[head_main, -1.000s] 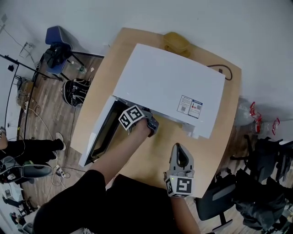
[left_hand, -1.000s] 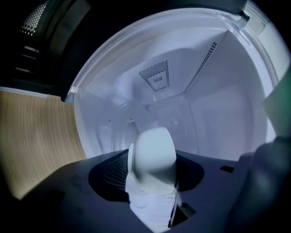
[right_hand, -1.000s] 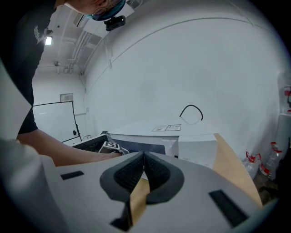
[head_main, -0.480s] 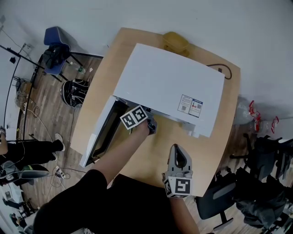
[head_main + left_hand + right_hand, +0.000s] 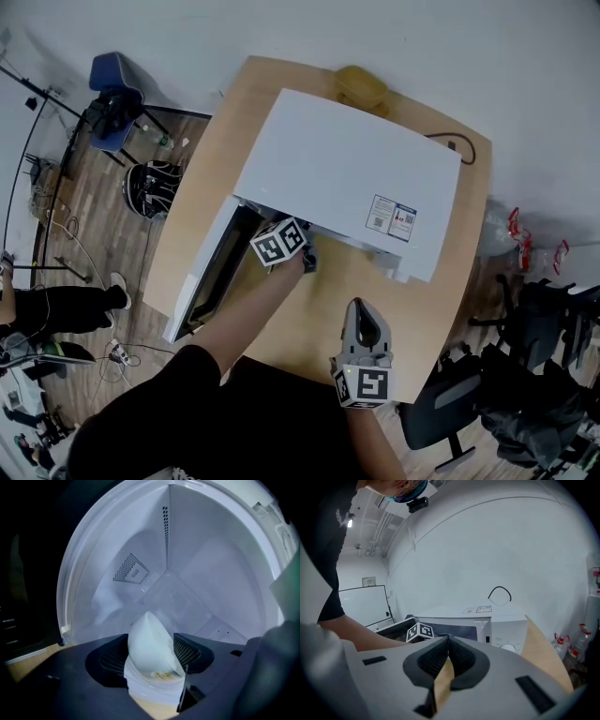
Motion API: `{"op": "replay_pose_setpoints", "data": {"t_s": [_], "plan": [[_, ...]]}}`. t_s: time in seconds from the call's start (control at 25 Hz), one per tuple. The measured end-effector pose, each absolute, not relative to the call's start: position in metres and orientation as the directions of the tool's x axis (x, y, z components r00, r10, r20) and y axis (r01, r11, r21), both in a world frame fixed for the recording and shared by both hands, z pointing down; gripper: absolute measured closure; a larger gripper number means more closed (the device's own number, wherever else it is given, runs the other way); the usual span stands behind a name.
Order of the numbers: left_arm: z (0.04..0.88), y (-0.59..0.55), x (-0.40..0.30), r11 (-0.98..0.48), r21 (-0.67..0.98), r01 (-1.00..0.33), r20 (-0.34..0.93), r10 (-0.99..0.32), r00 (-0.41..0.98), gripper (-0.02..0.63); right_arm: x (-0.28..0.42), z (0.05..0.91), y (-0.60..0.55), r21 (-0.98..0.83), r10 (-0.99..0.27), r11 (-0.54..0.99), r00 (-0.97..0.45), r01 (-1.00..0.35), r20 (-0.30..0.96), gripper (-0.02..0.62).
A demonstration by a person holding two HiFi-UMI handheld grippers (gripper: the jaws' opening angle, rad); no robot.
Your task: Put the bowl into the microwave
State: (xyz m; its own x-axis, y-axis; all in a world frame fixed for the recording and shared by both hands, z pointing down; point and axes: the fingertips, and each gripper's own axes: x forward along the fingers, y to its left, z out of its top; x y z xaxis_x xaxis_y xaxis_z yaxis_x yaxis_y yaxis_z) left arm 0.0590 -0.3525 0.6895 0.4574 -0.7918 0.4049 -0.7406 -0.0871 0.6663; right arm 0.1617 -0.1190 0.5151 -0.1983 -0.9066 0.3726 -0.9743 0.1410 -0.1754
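Bowl, white and tipped on its side, is lying between the jaws of the left gripper, its rounded underside facing up and toward the camera. That gripper is reaching into the open microwave, so the pale cavity walls are closing around it ahead, above and to both sides. Its jaws have just been opening and are now standing spread either side of the bowl. The left pad is sitting just beside the bowl's wall, and the right pad is lying close against the rim without visibly squeezing it. To this gripper's left the microwave door is hanging swung out.

Behind and to the right of the left gripper, the right gripper is hovering over the wooden surface, well apart from the bowl. It is pointing toward the microwave's front panel. Its jaws are pressing together at the tips with nothing between them.
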Motion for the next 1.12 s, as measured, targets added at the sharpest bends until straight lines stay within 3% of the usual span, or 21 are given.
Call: {"op": "replay_pose_setpoints", "data": {"t_s": [0.44,1.12], "plan": [[0.688,-0.355,0.062,-0.161,0.616,-0.772,0.38,-0.797,0.469,0.268,0.164,0.516,-0.108,-0.174,-0.907,0.136,-0.193,-0.975,0.374,0.535],[0.681,-0.347,0.059,-0.282,0.472,-0.835,0.373,-0.795,0.479,0.247,0.154,0.518,-0.088,-0.144,-0.9,0.171,-0.214,-0.975,0.379,0.535]]}}
